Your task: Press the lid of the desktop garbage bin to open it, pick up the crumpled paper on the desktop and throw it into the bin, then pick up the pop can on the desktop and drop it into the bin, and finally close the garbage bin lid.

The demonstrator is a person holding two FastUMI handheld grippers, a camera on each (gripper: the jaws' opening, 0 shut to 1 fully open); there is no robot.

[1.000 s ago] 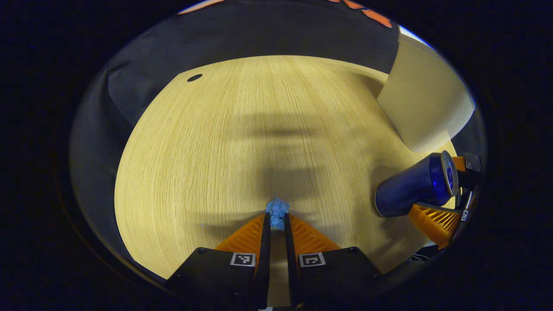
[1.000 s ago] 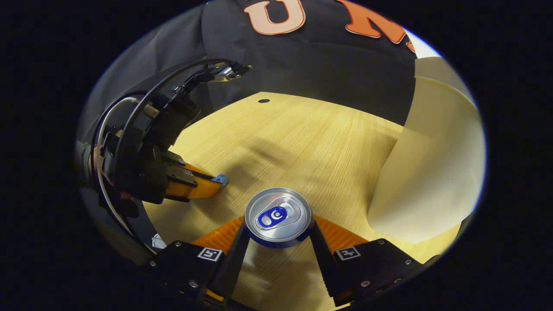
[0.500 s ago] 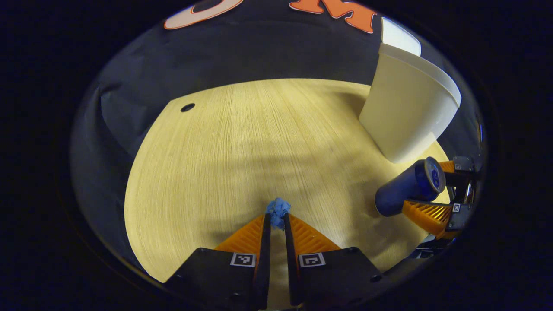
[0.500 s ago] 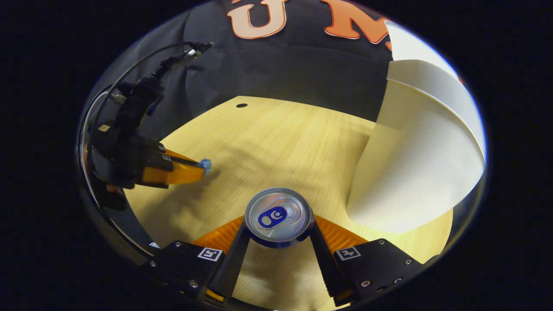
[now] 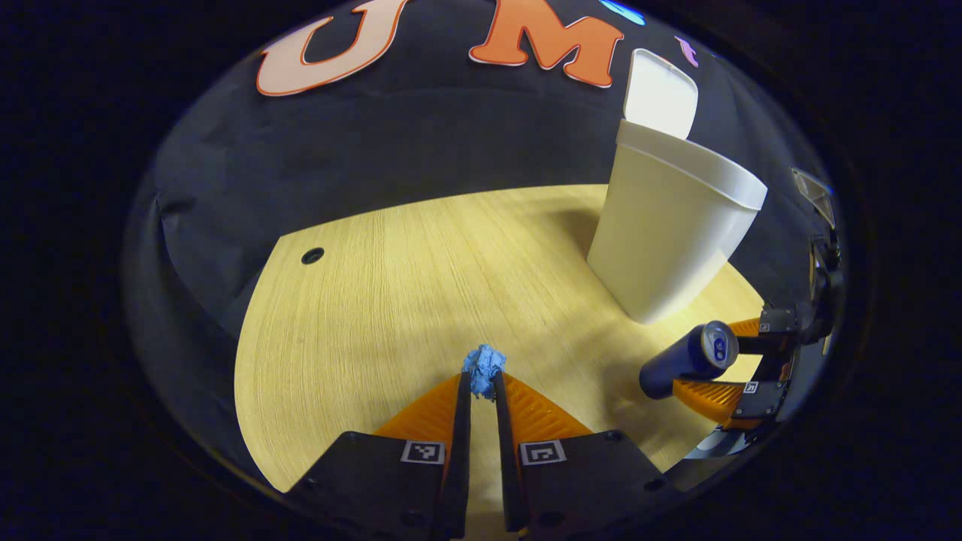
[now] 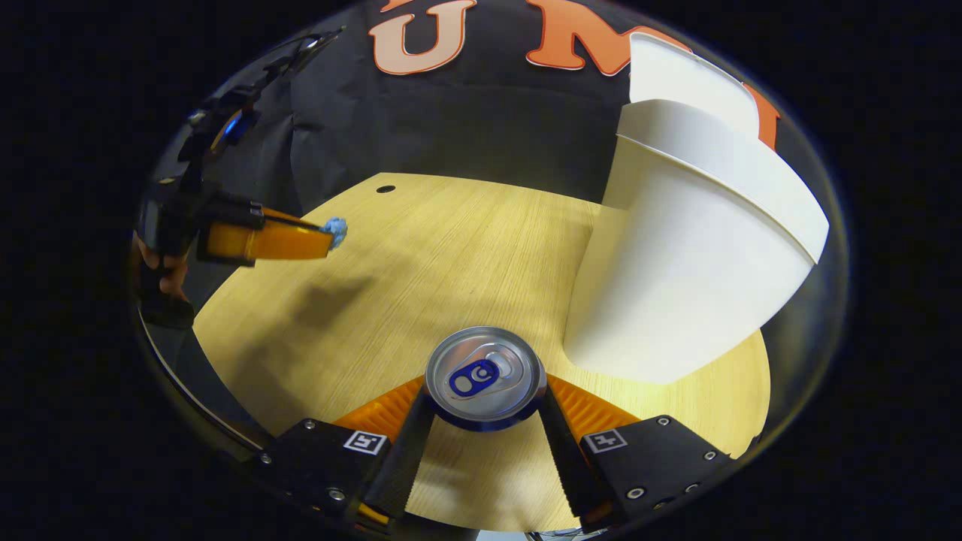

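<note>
Paper (image 5: 482,366), small blue wad, pinched at the very fingertips of left gripper (image 5: 481,387), up off the desk (image 5: 391,300). Can (image 6: 485,376) clamped between the fingers of right gripper (image 6: 485,409), also lifted, near the bin (image 6: 676,293). Lid (image 5: 660,94) standing open. Risks, as a guess: wad slipping from so shallow a pinch; can knocking the bin wall or tipping it; grippers crowding each other over the opening.

A light wooden table (image 5: 391,300) stands before a black cloth wall (image 5: 361,150).
</note>
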